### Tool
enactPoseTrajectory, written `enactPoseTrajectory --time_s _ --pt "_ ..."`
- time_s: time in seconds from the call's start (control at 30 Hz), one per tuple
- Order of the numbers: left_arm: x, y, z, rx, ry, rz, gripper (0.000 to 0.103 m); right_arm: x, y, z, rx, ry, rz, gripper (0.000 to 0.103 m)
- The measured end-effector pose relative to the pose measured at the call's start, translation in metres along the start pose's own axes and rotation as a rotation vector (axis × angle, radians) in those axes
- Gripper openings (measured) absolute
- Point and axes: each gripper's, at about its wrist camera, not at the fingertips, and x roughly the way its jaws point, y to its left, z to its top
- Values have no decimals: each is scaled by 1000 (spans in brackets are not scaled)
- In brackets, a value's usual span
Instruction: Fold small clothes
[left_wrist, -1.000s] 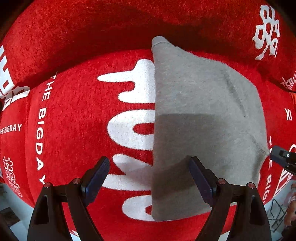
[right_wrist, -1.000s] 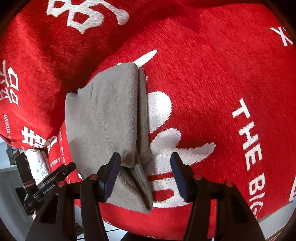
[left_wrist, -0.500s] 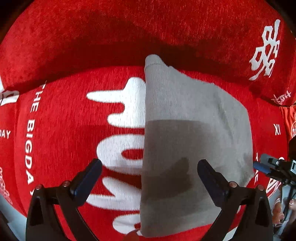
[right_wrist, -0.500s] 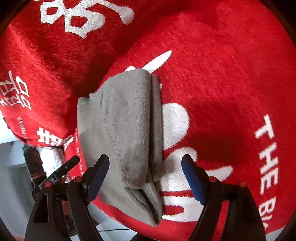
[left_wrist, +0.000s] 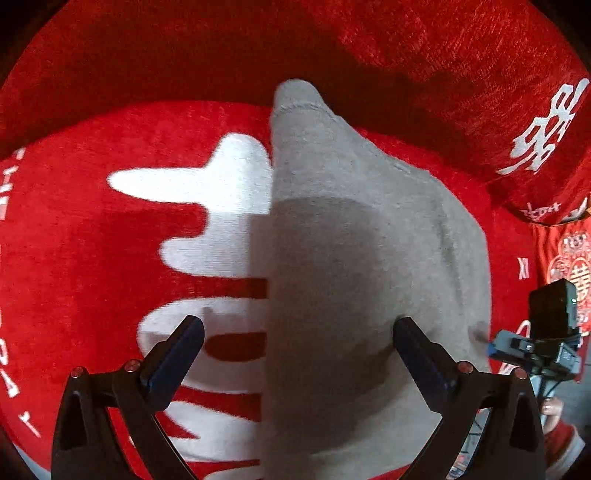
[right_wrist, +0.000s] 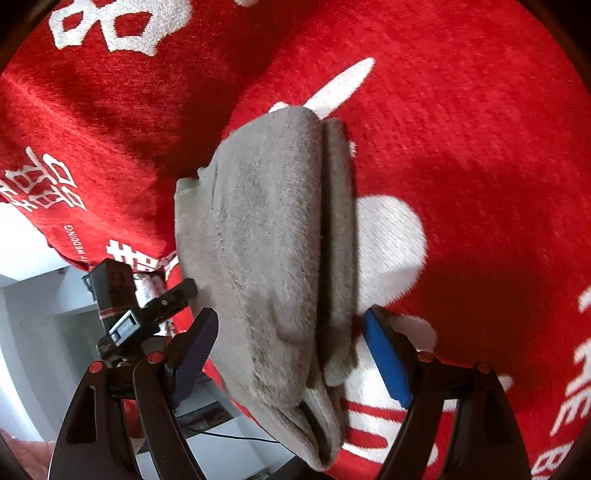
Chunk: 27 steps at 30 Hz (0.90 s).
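Left gripper (left_wrist: 297, 354) spread as wide as it goes, jaws just opened further, holding nothing: dark pads apart above the grey garment (left_wrist: 354, 280), one over the white print to the garment's left, the other over its grey middle. Touching or just clear of the cloth, cannot tell. Right gripper (right_wrist: 290, 350) also open, jaws just widened, straddling the near end of the grey garment (right_wrist: 280, 258) without pressing it: dark pad just off the garment's left edge, blue pad just beside its right edge.

Folded into a long thick bundle, lying flat on the red cloth (left_wrist: 92, 258) with white lettering. Long axis running away from both cameras, narrow hemmed tip at the far end, toward the shadowed red fold. Straight folded edge on its left side in the left wrist view; layered edges stacked along its right side in the right wrist view. Camera rig (left_wrist: 550, 332) of the other gripper to the garment's right.
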Motion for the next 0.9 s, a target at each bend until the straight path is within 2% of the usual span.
enactPoseTrajectory --time_s 0.13,0.27,0.43,0.47,0.5,0.53,0.57,0.6,0.7,0.9 --pt "17 -9 5 20 39 -54 103 8 6 10 -25 5 36 84" --pt "26 -23 11 74 25 -48 103 22 15 17 -57 16 61 86" --pt "28 -40 8 134 40 -22 100 31 21 17 -7 -12 60 86" --pt "26 -41 8 138 34 -19 94 32 21 17 0 -13 54 83" --pt "23 -41 6 137 24 -18 86 35 22 16 3 -5 33 68" --pt "21 -40 5 136 14 -21 82 37 22 14 0 5 -5 39" --pt "17 -39 3 134 3 -26 73 37 21 13 0 9 -9 34" --pt "13 -36 2 131 -7 -32 64 35 21 11 4 -2 13 32" --pt "3 -32 0 118 -21 -65 48 28 31 4 6 -15 95 30" --pt "-28 -32 -12 112 -50 -125 46 23 64 -16 -11 -20 186 30"
